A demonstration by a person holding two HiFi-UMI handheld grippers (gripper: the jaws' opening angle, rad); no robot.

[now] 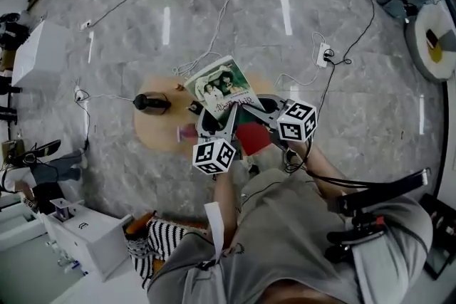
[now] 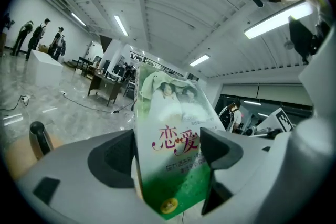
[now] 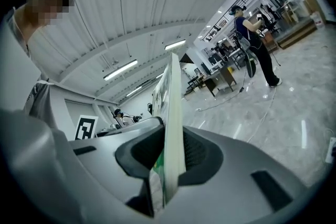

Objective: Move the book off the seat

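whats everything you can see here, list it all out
green and white paperback book: one, green and white, held in both grippers over the seat
round tan wooden seat: one, tan, on the floor in front of the person
black object: one, black, lying on the seat; too small to name
red flat thing: one, red, beneath the right gripper
white power strip: one, white, on the floor, upper right
cables: several, white and black, trailing over the grey floor
white box: one, white, far left
left gripper: one, grey, shut on the book
right gripper: one, grey, shut on the book's edge
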